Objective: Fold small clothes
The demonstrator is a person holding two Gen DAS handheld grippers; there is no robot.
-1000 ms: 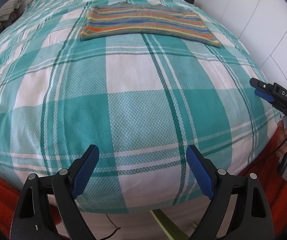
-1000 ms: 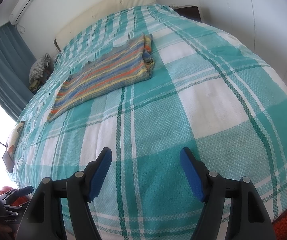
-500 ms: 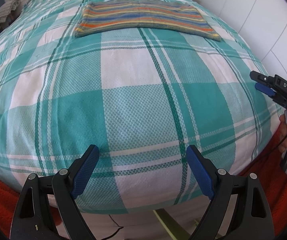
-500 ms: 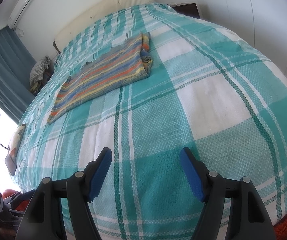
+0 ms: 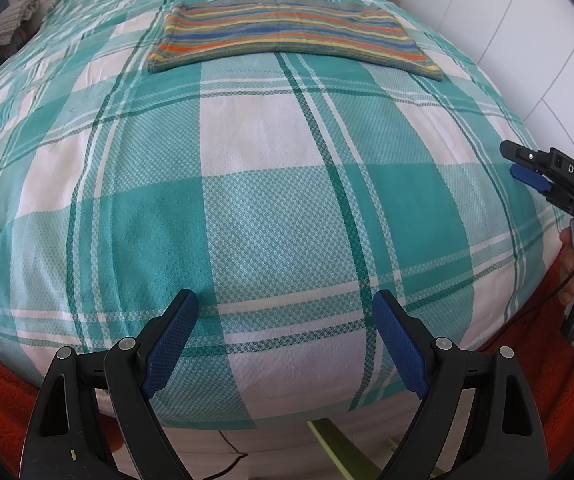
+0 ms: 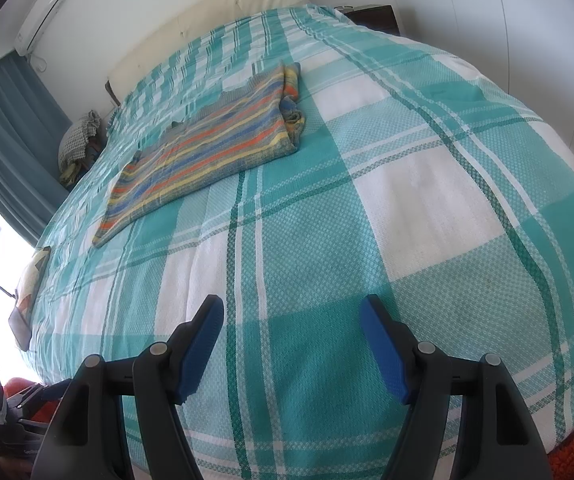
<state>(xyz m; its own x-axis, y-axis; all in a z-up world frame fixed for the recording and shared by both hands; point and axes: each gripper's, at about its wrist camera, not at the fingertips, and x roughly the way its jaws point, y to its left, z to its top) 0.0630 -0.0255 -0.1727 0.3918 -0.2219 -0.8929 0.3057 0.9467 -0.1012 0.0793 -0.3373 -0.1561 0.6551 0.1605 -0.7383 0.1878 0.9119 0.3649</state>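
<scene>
Bed under teal-and-white plaid cover. Striped folded garment lying flat, well ahead of both grippers. Left gripper spread wide, nothing held. Right gripper likewise parted, empty, above the cover.

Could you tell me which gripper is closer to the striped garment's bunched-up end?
Right. The right gripper hovers open nearer that bunched end; the left gripper faces the striped garment from its long edge.

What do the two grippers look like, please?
Each gripper, left and right, has two black plastic clamp arms with silver rivets and blue textured pads. The right one carries white letters "DAS" and a thin black cable.
</scene>
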